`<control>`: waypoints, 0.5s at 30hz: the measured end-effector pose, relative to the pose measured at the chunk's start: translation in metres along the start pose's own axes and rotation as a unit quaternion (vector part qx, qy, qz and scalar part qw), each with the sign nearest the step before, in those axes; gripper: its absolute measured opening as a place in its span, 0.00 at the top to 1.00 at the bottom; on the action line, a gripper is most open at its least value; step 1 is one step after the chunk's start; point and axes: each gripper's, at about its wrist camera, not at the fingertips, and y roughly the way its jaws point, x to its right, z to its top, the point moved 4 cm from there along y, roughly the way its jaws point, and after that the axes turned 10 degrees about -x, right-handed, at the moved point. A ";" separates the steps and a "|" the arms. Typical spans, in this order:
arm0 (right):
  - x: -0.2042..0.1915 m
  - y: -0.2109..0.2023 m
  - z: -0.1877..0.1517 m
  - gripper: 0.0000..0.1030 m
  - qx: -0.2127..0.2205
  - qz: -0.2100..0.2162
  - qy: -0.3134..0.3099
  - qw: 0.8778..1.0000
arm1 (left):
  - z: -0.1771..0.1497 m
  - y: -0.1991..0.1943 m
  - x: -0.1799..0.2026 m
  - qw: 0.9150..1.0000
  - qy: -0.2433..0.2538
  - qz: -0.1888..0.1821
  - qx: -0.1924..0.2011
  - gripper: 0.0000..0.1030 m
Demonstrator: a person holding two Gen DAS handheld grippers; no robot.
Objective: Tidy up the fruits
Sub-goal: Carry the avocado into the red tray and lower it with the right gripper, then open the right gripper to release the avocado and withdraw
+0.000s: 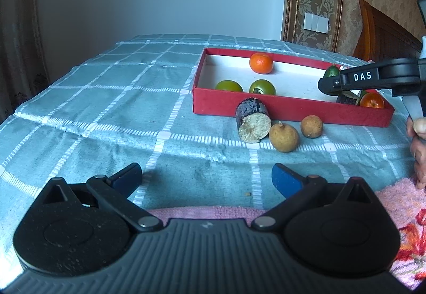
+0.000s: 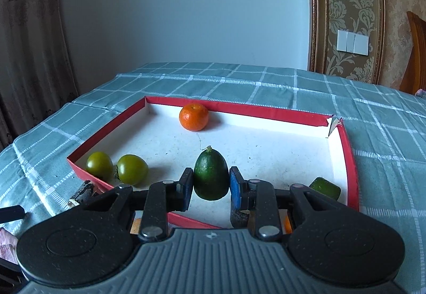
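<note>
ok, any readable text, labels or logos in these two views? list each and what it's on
"DAS": white capitals on the black side of the right tongs, seen in the left wrist view.
A small pale emblem sits on the grey housing of each tool, in both views; too small to read, and it may be no lettering.
Nothing readable on the red box, the fruit, the checked cloth or the wall switches.

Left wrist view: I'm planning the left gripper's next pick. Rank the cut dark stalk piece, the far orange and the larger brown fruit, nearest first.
1. Larger brown fruit, on the cloth ahead, slightly right.
2. Cut dark stalk piece, beside it, against the red box.
3. Far orange, inside, by the back wall.
</note>
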 end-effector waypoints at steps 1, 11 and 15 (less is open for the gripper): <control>0.000 0.000 0.000 0.73 0.001 -0.007 -0.002 1.000 | 0.000 0.000 0.000 1.000 0.001 0.000 0.000 0.00; 0.021 0.003 0.000 0.73 0.019 -0.098 -0.025 0.995 | 0.000 0.000 0.000 1.000 0.000 0.000 -0.001 0.00; 0.027 -0.003 0.000 0.72 0.022 -0.072 -0.011 0.997 | 0.000 0.001 0.000 1.000 0.001 0.001 -0.001 0.00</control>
